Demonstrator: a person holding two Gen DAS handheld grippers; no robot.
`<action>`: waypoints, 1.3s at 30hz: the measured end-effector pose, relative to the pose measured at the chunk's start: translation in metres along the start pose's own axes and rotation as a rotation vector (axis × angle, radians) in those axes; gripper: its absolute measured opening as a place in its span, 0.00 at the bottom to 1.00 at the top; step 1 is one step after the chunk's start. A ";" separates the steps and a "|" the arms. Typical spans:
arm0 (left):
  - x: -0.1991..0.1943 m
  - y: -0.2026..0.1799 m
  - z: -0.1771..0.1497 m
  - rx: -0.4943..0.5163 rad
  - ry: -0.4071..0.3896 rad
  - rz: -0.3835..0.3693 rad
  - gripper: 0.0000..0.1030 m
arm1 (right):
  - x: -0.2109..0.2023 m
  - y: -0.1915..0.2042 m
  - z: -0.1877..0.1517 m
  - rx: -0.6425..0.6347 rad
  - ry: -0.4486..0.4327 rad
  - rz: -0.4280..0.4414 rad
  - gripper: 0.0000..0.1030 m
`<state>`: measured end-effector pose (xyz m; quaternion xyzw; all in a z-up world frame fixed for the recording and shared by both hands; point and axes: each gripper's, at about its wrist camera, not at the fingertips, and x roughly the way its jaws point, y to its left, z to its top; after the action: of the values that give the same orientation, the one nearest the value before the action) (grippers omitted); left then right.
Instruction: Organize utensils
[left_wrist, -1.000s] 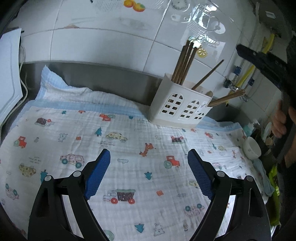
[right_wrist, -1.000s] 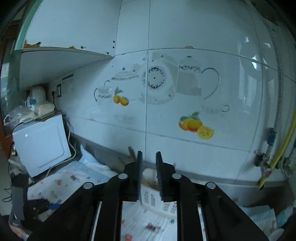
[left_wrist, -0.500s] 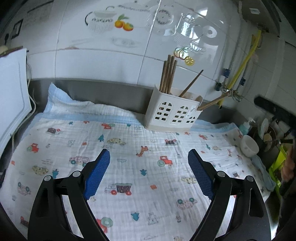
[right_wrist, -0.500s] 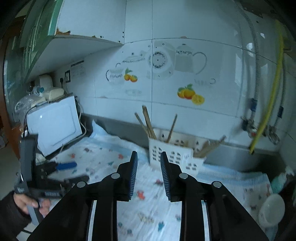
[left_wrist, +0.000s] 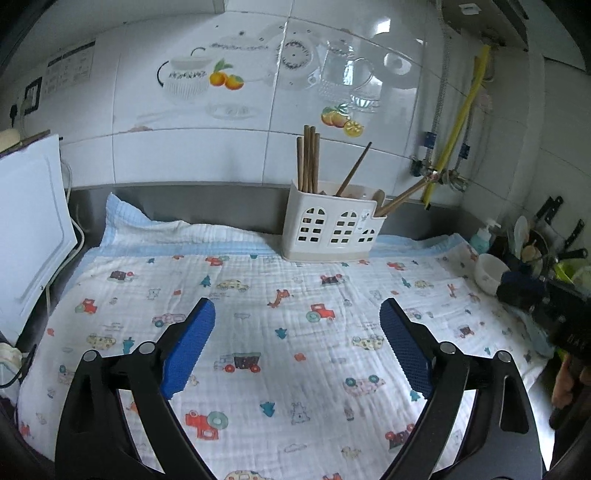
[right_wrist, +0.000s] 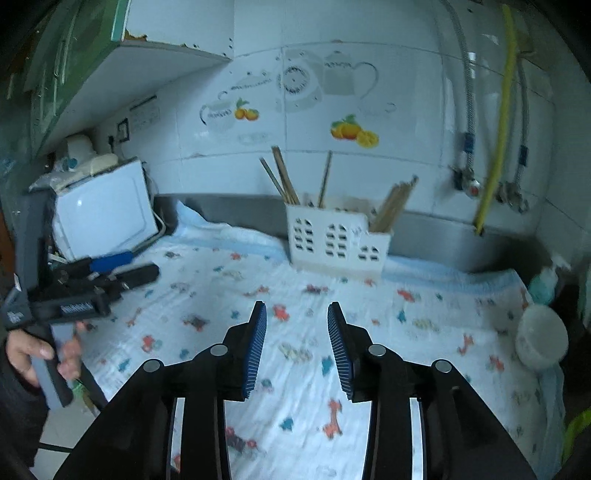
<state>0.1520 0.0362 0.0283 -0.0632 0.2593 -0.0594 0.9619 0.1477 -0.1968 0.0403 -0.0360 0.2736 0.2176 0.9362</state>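
While the white utensil holder (left_wrist: 330, 228) stood at the back of the patterned cloth (left_wrist: 280, 332) against the tiled wall (left_wrist: 192, 147), chopsticks (left_wrist: 308, 158) rose from its compartments. The left gripper (left_wrist: 297, 345) hung above the cloth with its fingers spread wide, grasping nothing. The right gripper (right_wrist: 296, 345) was parted more narrowly, also empty, well short of the holder.

The utensil holder (left_wrist: 332, 229) looks like smooth white plastic with cut window holes, and the chopsticks (left_wrist: 308, 158) in it look like matt brown wood. The cloth (left_wrist: 295, 332) below is soft printed cotton with a wrinkled weave. The wall tiles (left_wrist: 184, 155) are glossy ceramic. The left gripper (left_wrist: 297, 347) has matt black plastic arms and ribbed blue pads (left_wrist: 188, 350)
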 end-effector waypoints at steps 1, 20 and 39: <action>-0.002 -0.002 -0.002 0.004 -0.002 -0.001 0.91 | 0.000 -0.001 -0.005 0.012 0.008 0.003 0.33; -0.018 -0.034 -0.029 0.105 -0.019 0.024 0.95 | -0.004 -0.009 -0.045 0.099 0.053 -0.066 0.56; -0.010 -0.018 -0.036 0.031 0.015 0.044 0.95 | 0.009 -0.006 -0.049 0.109 0.068 -0.064 0.74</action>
<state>0.1237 0.0167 0.0054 -0.0420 0.2668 -0.0427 0.9619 0.1329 -0.2073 -0.0062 -0.0013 0.3154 0.1709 0.9334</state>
